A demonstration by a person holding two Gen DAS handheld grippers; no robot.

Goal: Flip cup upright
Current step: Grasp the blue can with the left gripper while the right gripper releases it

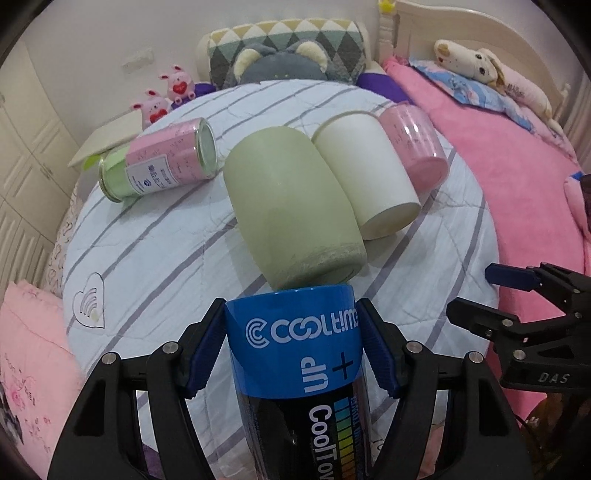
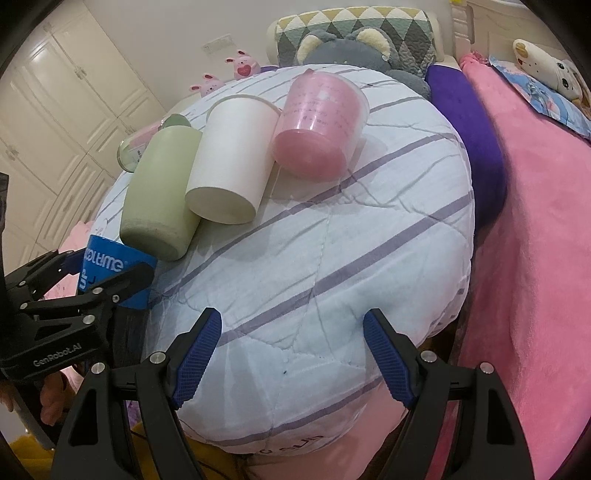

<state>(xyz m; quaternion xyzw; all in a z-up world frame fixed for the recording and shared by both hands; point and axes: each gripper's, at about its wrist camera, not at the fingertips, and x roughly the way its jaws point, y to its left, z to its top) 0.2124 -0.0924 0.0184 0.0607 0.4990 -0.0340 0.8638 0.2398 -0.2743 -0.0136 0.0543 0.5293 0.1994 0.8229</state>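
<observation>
My left gripper (image 1: 295,347) is shut on a blue and black CoolTime cup (image 1: 295,343), held at the near edge of a striped round cushion (image 1: 155,258); the cup also shows in the right wrist view (image 2: 110,273). On the cushion lie a green cup (image 1: 288,206), a white cup (image 1: 365,173), a pink plastic cup (image 1: 413,147) and a pink and green glass jar (image 1: 162,166), all on their sides. My right gripper (image 2: 291,354) is open and empty over the cushion's near edge (image 2: 295,369), and shows at the right of the left wrist view (image 1: 491,295).
The cushion sits on a bed with a pink blanket (image 2: 535,258) to the right. Plush toys (image 1: 280,62) and a patterned pillow (image 2: 351,29) lie behind. White wardrobe doors (image 2: 55,110) stand at the left.
</observation>
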